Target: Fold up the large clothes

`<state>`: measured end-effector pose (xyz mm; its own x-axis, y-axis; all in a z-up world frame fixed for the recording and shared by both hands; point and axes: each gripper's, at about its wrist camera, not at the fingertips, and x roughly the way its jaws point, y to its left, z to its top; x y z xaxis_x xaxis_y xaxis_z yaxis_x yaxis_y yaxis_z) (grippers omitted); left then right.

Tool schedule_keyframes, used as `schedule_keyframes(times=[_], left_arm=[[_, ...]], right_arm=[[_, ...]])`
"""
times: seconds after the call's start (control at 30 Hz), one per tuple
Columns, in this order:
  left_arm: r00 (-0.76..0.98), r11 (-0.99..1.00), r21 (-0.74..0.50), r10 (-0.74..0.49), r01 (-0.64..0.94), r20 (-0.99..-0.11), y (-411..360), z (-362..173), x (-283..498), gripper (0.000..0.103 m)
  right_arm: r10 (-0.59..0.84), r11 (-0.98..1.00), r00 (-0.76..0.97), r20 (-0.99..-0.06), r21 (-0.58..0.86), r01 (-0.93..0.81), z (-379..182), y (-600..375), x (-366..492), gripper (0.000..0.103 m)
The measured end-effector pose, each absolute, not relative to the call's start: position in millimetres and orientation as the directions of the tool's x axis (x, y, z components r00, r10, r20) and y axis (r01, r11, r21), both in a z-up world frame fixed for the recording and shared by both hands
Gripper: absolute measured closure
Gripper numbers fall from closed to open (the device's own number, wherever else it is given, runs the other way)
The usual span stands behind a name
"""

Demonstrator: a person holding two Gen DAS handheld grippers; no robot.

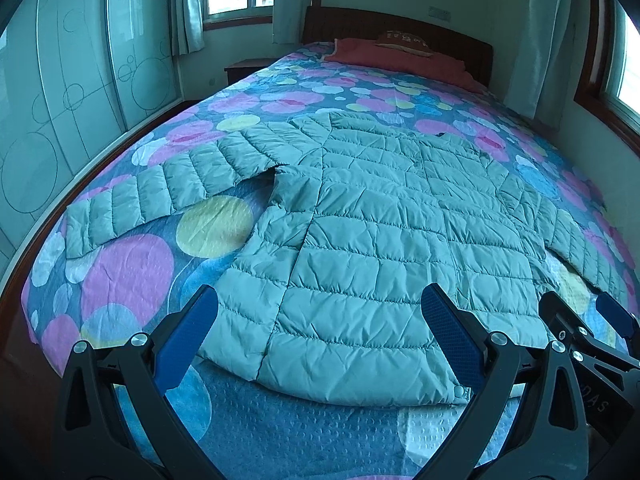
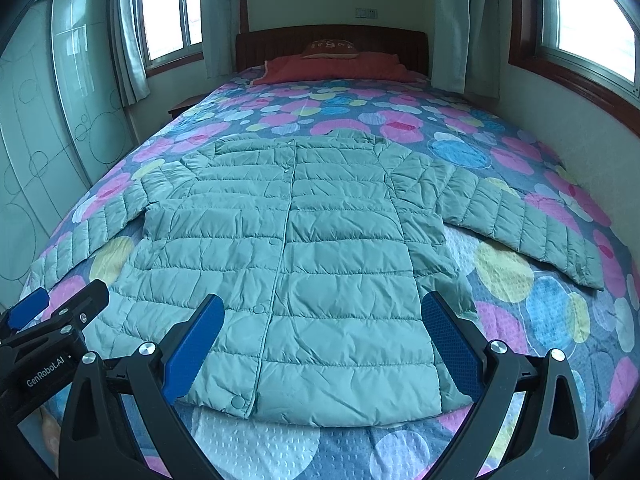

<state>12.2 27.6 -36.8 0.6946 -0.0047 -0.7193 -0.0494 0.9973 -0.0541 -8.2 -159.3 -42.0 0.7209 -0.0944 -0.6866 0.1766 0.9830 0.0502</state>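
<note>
A pale green quilted jacket (image 1: pixel 380 232) (image 2: pixel 296 248) lies flat and front up on the bed, snaps shut, both sleeves spread out sideways. My left gripper (image 1: pixel 320 340) hovers open above the hem's left part, nothing between its blue pads. My right gripper (image 2: pixel 322 340) is open too, over the hem's right part. Each view catches the other gripper at its edge: the right gripper (image 1: pixel 580 320) and the left gripper (image 2: pixel 60 304). The left sleeve (image 1: pixel 160 196) reaches toward the bed's left edge; the right sleeve (image 2: pixel 520 220) points toward the wall.
The bed wears a blue bedspread (image 2: pixel 520 320) with pink, yellow and blue circles. A red blanket (image 2: pixel 336 66) and a pillow (image 2: pixel 332 49) lie by the wooden headboard. A glass wardrobe (image 1: pixel 60 100) runs along the left; a wall and window sill (image 2: pixel 580 92) stand close on the right.
</note>
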Motion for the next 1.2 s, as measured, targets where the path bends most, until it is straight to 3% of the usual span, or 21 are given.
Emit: schedule_keyframes(times=[0.33,0.4,0.47,0.53,0.57,0.6,0.63,0.67,0.7,0.77,0.8,0.93,1.2], left_arm=[[0.626,0.985,-0.145,-0.055,-0.093,-0.778,54.7,-59.5,40.1,0.002],[0.634,0.983,-0.149,-0.047,-0.109,-0.772,60.0,-61.3,44.7,0.009],[0.633,0.978,-0.171,-0.057,-0.121,-0.772,67.5,-65.4,50.4,0.033],[0.618,0.964,-0.233,-0.107,-0.126,-0.779,76.2,-72.7,57.5,0.041],[0.606,0.956,-0.257,-0.123,-0.139,-0.786,80.6,-77.2,61.2,0.044],[0.595,0.950,-0.269,-0.127,-0.156,-0.793,84.0,-81.4,65.1,0.044],[0.586,0.945,-0.278,-0.128,-0.173,-0.800,88.0,-85.6,68.3,0.044],[0.579,0.940,-0.285,-0.127,-0.190,-0.805,92.2,-89.3,71.2,0.044],[0.574,0.932,-0.294,-0.125,-0.212,-0.809,97.3,-92.8,73.2,0.043],[0.574,0.910,-0.325,-0.127,-0.256,-0.809,108.6,-97.9,76.4,0.027],[0.578,0.899,-0.340,-0.126,-0.278,-0.806,115.1,-99.6,78.1,0.024],[0.587,0.853,-0.379,-0.110,-0.359,-0.802,143.9,-105.5,85.5,0.020],[0.576,0.793,-0.356,-0.008,-0.494,-0.817,189.5,-121.1,91.0,0.020]], right_arm=[[-0.048,0.973,0.676,-0.736,0.118,0.198,-66.5,-180.8,11.6,0.005],[-0.038,0.968,0.672,-0.740,0.140,0.208,-71.8,-187.3,15.0,0.005],[-0.032,0.961,0.672,-0.740,0.163,0.224,-75.6,-194.6,18.3,0.005],[-0.020,0.956,0.681,-0.732,0.185,0.228,-77.6,-200.8,20.2,0.006],[-0.016,0.954,0.685,-0.728,0.193,0.228,-78.4,-203.6,21.3,0.011],[-0.008,0.953,0.690,-0.724,0.204,0.225,-79.3,-207.0,22.3,0.019],[0.000,0.949,0.691,-0.723,0.217,0.227,-80.9,-211.4,23.8,0.038],[0.006,0.943,0.686,-0.728,0.232,0.237,-83.2,-216.8,26.0,0.046],[0.016,0.934,0.683,-0.730,0.254,0.250,-86.2,-224.0,27.7,0.046],[0.030,0.913,0.694,-0.719,0.303,0.274,-90.3,-241.0,28.6,0.046],[0.025,0.901,0.706,-0.708,0.322,0.291,-91.0,-251.9,28.0,0.046],[0.008,0.834,0.761,-0.649,0.424,0.353,-94.7,-309.1,22.5,0.021],[-0.133,0.549,0.797,-0.590,0.626,0.554,-130.4,-453.7,-27.7,0.023]])
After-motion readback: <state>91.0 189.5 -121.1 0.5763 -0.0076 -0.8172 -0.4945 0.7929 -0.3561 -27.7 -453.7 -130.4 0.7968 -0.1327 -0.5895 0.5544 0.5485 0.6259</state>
